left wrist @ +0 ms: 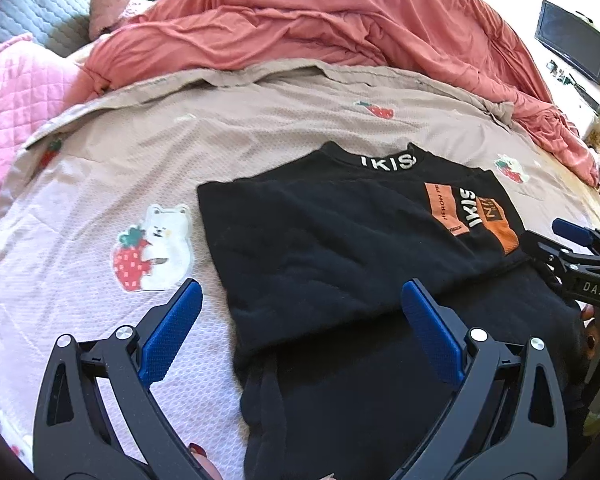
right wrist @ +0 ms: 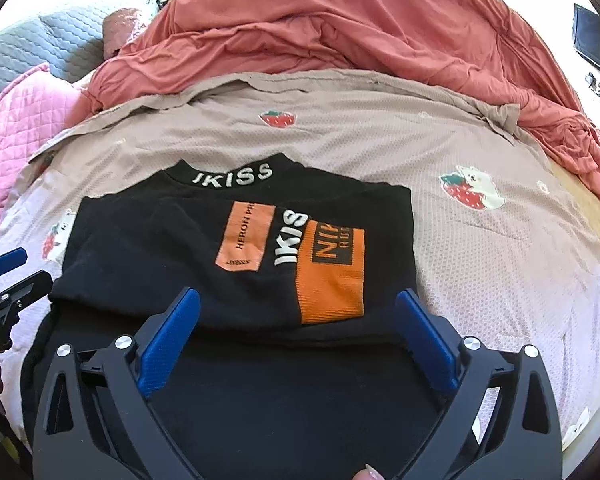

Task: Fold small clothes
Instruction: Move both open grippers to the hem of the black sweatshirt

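A black IKISS top (right wrist: 204, 252) with orange chest patches is lying flat and partly folded, its lower part doubled up toward the collar, just ahead of and below the right gripper (right wrist: 298, 308).

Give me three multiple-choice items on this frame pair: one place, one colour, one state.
1. Where does the black knit top with orange patches lie?
A. on the beige strawberry-print bedspread
B. on the crumpled salmon-red duvet
C. on the pink quilted blanket

2. What colour is the collar lettering?
A. orange
B. white
C. blue

3. How is the right hand-held gripper?
A. shut on the top
B. shut, empty
C. open, empty

Key: 1 A, beige cloth shows around it. 2 B, white letters on black collar. 3 C, blue pads stand wide apart above the fabric, as on the left hand-held gripper.
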A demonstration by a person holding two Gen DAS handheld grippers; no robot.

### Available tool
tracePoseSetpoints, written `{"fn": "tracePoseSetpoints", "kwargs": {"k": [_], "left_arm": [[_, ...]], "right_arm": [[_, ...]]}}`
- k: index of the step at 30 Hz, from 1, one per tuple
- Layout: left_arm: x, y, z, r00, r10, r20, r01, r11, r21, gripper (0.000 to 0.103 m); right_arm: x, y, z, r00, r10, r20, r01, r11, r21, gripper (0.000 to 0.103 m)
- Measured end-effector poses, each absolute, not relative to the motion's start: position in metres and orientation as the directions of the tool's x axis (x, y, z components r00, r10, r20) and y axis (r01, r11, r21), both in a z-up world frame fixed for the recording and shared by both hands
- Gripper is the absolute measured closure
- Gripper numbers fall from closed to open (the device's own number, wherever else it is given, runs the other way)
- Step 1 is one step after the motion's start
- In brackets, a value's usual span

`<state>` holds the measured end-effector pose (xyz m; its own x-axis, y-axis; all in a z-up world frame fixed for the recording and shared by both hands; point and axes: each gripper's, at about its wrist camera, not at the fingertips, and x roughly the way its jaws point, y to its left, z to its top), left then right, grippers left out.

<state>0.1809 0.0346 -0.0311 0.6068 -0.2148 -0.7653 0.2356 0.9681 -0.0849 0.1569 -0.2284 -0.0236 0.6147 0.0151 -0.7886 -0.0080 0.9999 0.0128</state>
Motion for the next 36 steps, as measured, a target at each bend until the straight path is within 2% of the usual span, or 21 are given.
{"fn": "tracePoseSetpoints", "kwargs": {"k": [14,19,36], "left_arm": [[0.145,0.034,0.004,0.669,-0.174,-0.722,0.206,0.977,-0.045,0.009],[0.132,0.037,0.013,0.675,-0.181,-0.715,0.191,0.979,-0.068,0.009],[0.101,0.056,0.010,0.658,-0.138,-0.741,0.127,0.989,-0.072,0.009]], "right_arm": [[0.133,-0.233,0.009,0.657,0.050,-0.752,-0.035,0.999,0.036,0.005],[0.122,-0.233,0.016,0.660,0.052,-0.749,-0.059,0.998,0.017,0.005],[0.076,-0.266,0.014,0.620,0.035,-0.784,-0.050,0.999,0.005,0.005]]}}
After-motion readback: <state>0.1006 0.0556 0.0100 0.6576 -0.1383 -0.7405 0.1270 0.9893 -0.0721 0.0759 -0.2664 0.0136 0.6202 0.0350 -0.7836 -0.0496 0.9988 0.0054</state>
